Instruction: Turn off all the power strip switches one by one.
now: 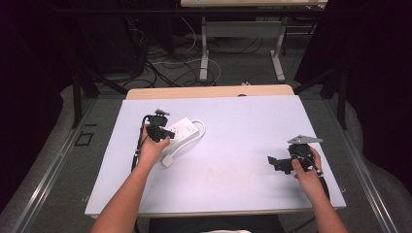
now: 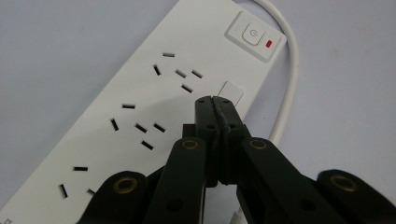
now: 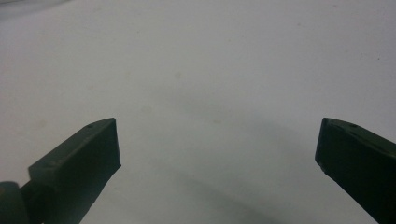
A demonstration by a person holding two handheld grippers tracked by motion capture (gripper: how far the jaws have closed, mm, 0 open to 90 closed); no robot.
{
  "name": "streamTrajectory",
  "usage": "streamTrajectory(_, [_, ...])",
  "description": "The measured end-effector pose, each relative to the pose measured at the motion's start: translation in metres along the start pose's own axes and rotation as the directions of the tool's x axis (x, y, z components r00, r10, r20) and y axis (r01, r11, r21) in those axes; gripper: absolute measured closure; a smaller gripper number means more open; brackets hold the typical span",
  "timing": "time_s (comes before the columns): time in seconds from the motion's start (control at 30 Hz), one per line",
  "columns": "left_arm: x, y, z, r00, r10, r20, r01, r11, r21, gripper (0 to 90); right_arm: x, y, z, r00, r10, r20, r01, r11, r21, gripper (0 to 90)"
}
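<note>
I had the left gripper (image 1: 164, 132) down over the white power strip (image 1: 180, 131), which lay left of centre in the high view, on the pale table (image 1: 233, 145). Its jaws were pressed fully together and held nothing. In the left gripper view, their joined tips (image 2: 215, 103) hovered at the strip's (image 2: 154, 107) right edge, just below a small blank white square (image 2: 232, 93) and short of the power switch (image 2: 252, 35) in the upper right of the frame. Whether the tips touched the strip I could not tell.

The red mark (image 2: 269, 44) beside the switch showed, but I could not judge from it whether the strip was on. I took the job to be pressing that switch with the closed tips, and it seemed not yet done: the tips had to travel up the strip towards the switch.

The strip's white cord (image 2: 289, 79) curved past the right of the jaws, and its plug (image 1: 168, 160) lay just under my left hand (image 1: 151, 149).

My right gripper (image 1: 281, 164) waited at the lower right of the high view, well apart from the strip, jaws spread wide over bare table and empty.
</note>
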State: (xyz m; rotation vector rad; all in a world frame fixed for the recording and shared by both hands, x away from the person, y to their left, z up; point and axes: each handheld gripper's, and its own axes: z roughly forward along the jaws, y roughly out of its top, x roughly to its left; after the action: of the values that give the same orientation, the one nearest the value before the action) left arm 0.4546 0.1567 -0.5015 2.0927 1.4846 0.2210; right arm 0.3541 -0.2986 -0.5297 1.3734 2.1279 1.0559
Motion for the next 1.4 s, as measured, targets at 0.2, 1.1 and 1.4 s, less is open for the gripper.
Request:
streamTrajectory(0.2, [0.002,-0.002,-0.002,1.0,-0.005,-0.004,0.005,1.0,-0.001,90.0,0.0,0.0,0.0,1.0,-0.003,0.0,0.003,1.0,0.001,0.0])
streamTrajectory(1.1, [0.015,-0.016,-0.004,0.9997,-0.022,-0.01,0.022,0.9996,0.018,90.0,-0.001,0.0,-0.001,0.9999,-0.01,0.003,0.01,1.0,0.001,0.0])
streamTrajectory(1.4, [0.018,-0.019,-0.003,0.9996,-0.026,-0.011,0.026,0.9995,0.018,90.0,-0.001,0.0,0.0,0.9999,-0.012,-0.002,0.012,1.0,0.001,0.0])
